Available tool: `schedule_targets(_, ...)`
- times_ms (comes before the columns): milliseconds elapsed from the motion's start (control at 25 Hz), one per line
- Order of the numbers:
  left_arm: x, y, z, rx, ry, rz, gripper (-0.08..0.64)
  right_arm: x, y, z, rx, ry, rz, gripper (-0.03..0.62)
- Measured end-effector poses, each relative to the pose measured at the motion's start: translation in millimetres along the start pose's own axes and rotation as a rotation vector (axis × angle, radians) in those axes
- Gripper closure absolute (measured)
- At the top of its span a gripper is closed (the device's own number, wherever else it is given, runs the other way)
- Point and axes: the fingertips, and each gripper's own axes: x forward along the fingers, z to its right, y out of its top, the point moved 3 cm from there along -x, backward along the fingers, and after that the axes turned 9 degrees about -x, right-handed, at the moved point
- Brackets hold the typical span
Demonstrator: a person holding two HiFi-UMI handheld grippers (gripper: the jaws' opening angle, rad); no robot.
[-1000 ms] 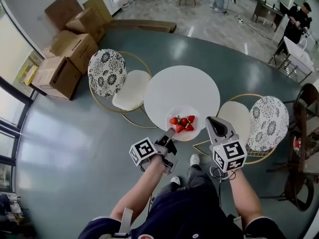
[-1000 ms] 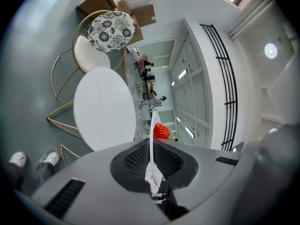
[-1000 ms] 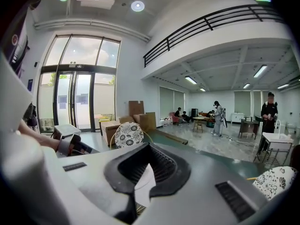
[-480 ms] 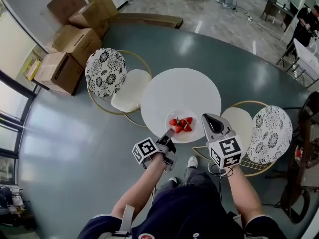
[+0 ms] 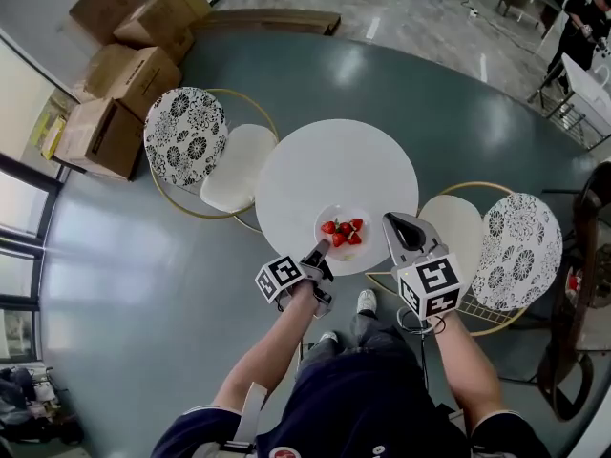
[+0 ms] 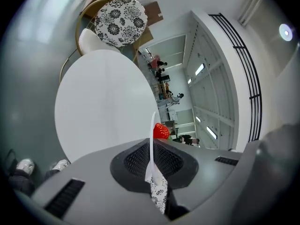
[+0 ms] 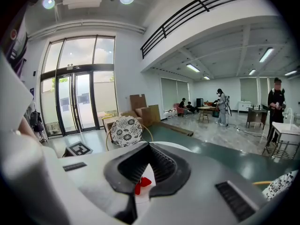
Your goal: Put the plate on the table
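A white plate (image 5: 342,232) with several strawberries (image 5: 342,227) sits over the near part of the round white table (image 5: 325,165). My left gripper (image 5: 320,252) is shut on the plate's near rim. In the left gripper view the plate (image 6: 152,135) shows edge-on between the jaws of the left gripper (image 6: 151,165), with its patterned underside and one strawberry (image 6: 161,131) beyond. My right gripper (image 5: 393,223) is shut just right of the plate, holding nothing. In the right gripper view, strawberries (image 7: 140,184) show through the gap behind the jaws of the right gripper (image 7: 147,165).
Two gold-framed chairs with black-and-white patterned backs flank the table, one at the left (image 5: 186,136) and one at the right (image 5: 520,237). Cardboard boxes (image 5: 105,93) are stacked at the far left. The person's shoe (image 5: 368,301) is below the table edge.
The left gripper has carried the plate a little farther in over the table. The right gripper has stayed shut beside it.
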Motion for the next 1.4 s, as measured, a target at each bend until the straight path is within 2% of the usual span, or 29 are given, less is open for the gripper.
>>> schedule_targets(320,25,10,-31,-0.006,0.077,0.003,0.546,-7,-9,22,0.012,-0.039,-0.027,0.588)
schedule_targets(960,55,15,-37,0.005,0.134,0.008,0.545,-17,-22,52,0.042,-0.088,-0.052,0.588)
schedule_targets(1160,59,16,-39,0.073,0.203,-0.012,0.543,-23,-27,57,0.058,-0.109,-0.057,0.588)
schedule_targets(1400,63,19,-37,0.243,0.325,-0.038,0.518,-25,-29,57,0.068,-0.115,-0.057,0.588)
